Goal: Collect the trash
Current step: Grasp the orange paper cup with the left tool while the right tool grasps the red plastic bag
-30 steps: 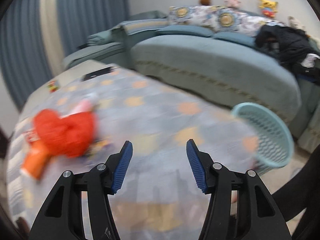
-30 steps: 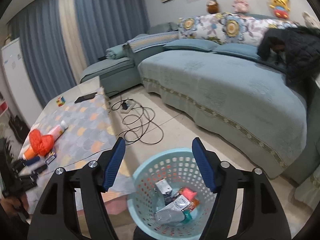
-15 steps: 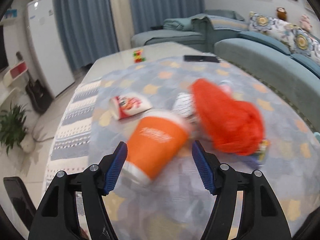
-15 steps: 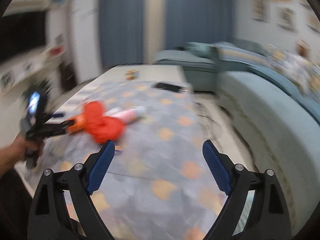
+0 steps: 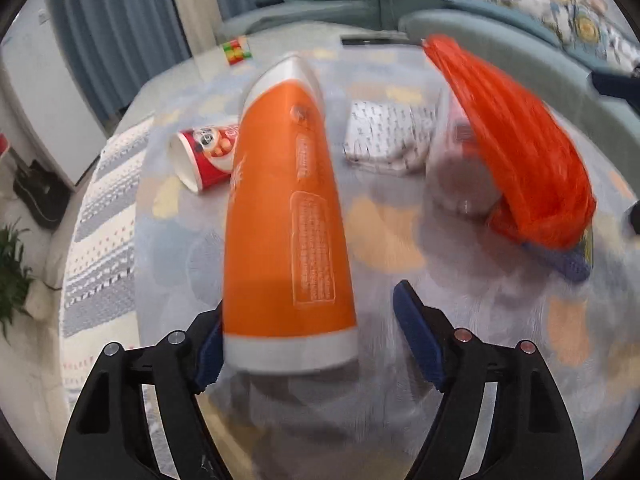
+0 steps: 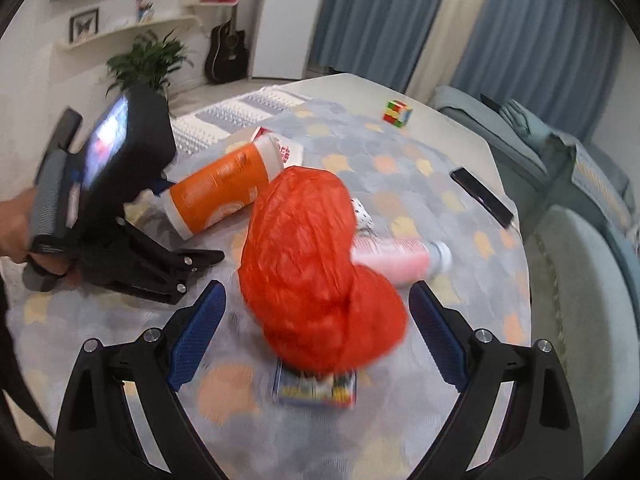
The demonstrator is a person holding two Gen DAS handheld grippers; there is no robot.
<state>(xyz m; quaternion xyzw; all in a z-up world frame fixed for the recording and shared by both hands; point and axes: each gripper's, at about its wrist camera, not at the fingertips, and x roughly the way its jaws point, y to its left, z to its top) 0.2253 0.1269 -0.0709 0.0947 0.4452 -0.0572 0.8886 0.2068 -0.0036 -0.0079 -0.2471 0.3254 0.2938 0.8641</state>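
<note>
Patterned cloth [image 6: 400,184] covers the table; a Rubik's cube [image 6: 398,111] and phone [image 6: 480,197] lie beyond the trash; the left gripper [image 5: 306,334], jaws opening, is set around the lying orange tube's [image 5: 280,216] base; the right gripper [image 6: 316,334], jaws opening, flanks a crinkled red plastic bag [image 6: 312,264], untouched.

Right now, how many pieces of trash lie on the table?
At least 6: orange bottle, red paper cup, printed white wrapper, red plastic bag, pink bottle, small box under the bag. More may be hidden.
</note>
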